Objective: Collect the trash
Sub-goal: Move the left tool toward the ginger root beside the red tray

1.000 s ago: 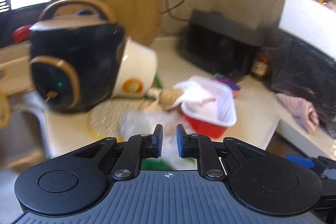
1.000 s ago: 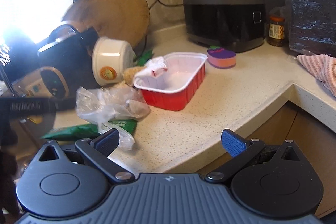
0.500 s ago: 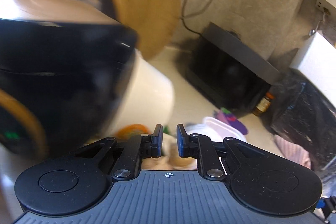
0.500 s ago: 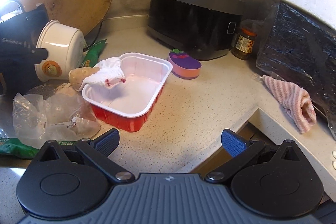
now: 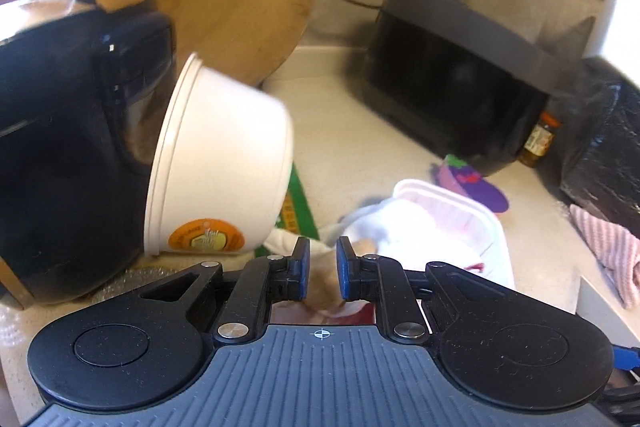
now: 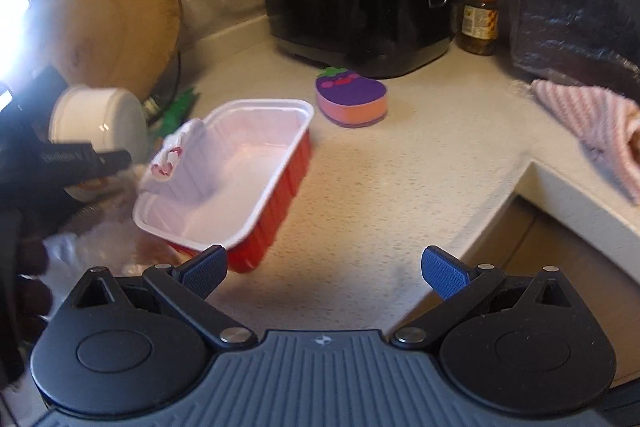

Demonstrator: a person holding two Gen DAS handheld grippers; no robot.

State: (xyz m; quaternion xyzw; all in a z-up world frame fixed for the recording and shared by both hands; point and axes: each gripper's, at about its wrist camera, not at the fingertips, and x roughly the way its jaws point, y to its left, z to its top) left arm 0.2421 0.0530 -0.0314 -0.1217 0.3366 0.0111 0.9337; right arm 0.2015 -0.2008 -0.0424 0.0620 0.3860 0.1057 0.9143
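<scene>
— Red-sided foil tray with a white lining sits on the speckled counter, crumpled tissue at its left end.
— Grippers?
— Left gripper nearly closed, a narrow gap, gripping nothing; right gripper spread wide, empty, near the tray's near corner.

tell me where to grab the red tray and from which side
Pinch the red tray by its thin white rim at the near right corner, one finger inside and one outside, coming from the open right gripper's side. The crumpled tissue crowds its far left end.
</scene>
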